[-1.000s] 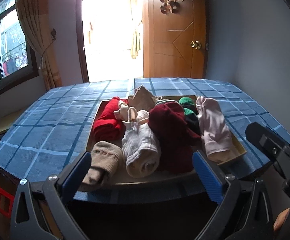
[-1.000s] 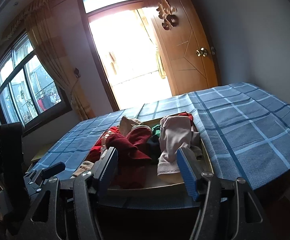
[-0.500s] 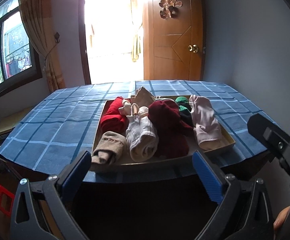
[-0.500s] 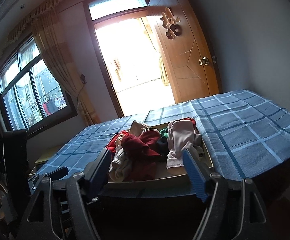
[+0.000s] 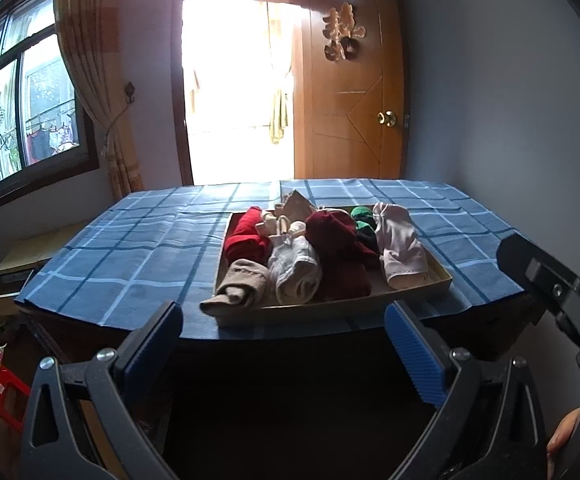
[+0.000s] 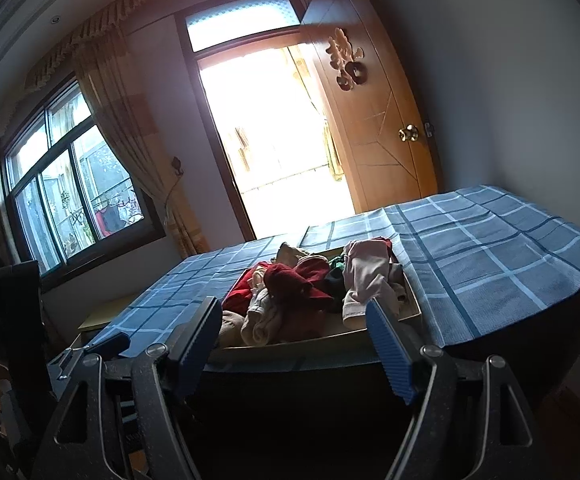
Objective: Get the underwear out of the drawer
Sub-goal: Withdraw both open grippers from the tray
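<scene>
The drawer (image 5: pixel 417 298) sits at the counter's near edge, holding rolled underwear (image 5: pixel 295 268) lengthwise, near to far. Both the left gripper (image 5: pixel 284 338) and right gripper (image 6: pixel 293 330) hang short of that edge, jaws spread and empty. The left gripper faces the rolls more squarely.

Left wrist view faces drawer (image 5: pixel 331 308) squarely from near table edge, right wrist view sits lower, angled leftward, both share drawer (image 6: pixel 411 308), door, window.
</scene>
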Available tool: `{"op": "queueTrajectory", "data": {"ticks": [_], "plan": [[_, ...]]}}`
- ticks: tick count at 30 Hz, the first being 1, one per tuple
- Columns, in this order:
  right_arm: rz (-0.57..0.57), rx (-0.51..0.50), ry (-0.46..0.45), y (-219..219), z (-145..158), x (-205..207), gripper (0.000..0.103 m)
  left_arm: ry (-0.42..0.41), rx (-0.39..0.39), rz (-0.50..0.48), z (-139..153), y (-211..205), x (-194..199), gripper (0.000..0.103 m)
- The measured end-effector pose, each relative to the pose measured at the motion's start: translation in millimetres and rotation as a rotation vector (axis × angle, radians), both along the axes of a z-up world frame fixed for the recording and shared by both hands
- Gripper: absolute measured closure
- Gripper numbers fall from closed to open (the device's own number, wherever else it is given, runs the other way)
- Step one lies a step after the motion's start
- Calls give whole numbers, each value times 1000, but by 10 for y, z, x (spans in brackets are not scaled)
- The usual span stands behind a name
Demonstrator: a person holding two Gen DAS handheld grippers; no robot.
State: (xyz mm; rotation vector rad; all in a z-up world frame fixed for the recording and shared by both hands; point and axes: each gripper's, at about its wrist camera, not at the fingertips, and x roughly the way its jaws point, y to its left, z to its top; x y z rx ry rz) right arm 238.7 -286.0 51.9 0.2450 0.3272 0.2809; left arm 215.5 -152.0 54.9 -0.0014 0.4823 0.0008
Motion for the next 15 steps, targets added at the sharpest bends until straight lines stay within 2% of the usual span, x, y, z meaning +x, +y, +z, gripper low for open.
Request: {"op": "queueTrajectory", "data": {"ticks": [15], "plan": [[13, 13, -18, -10, 61, -430, 26, -36, 30, -20, 95, -74, -407, 1]]}}
